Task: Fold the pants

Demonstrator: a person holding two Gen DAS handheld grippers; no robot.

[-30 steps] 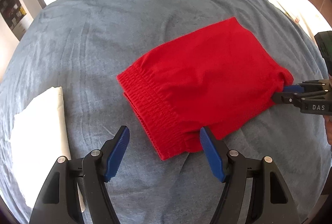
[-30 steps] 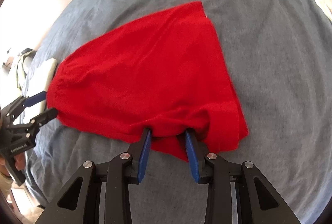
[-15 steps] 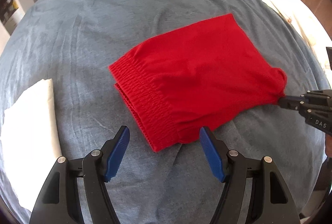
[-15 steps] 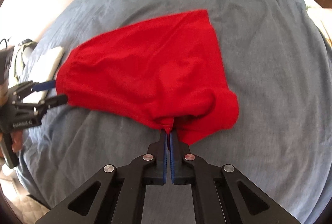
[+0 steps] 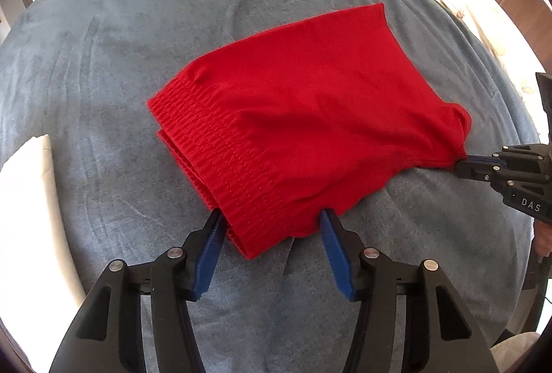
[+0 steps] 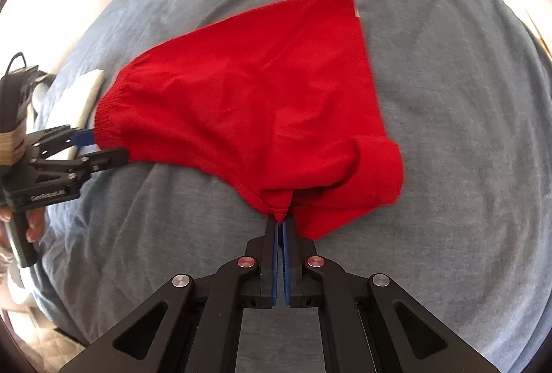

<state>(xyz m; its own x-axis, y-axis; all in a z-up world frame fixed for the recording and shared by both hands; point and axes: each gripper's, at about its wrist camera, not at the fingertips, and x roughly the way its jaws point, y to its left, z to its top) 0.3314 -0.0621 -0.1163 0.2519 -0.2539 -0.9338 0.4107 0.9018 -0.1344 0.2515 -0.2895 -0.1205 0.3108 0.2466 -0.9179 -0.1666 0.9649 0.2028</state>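
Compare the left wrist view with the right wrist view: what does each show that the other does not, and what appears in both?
Only the left wrist view shows the ribbed waistband and the open left gripper straddling its corner. Only the right wrist view shows the right gripper shut on a bunched hem. Both show the red pants, the blue blanket and a white folded cloth.

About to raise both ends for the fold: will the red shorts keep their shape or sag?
Likely sag: the red shorts already bunch and droop at the right tongs. The ribbed waistband, between the open left tongs, looks thicker, probably stiffer. Blanket may drag.
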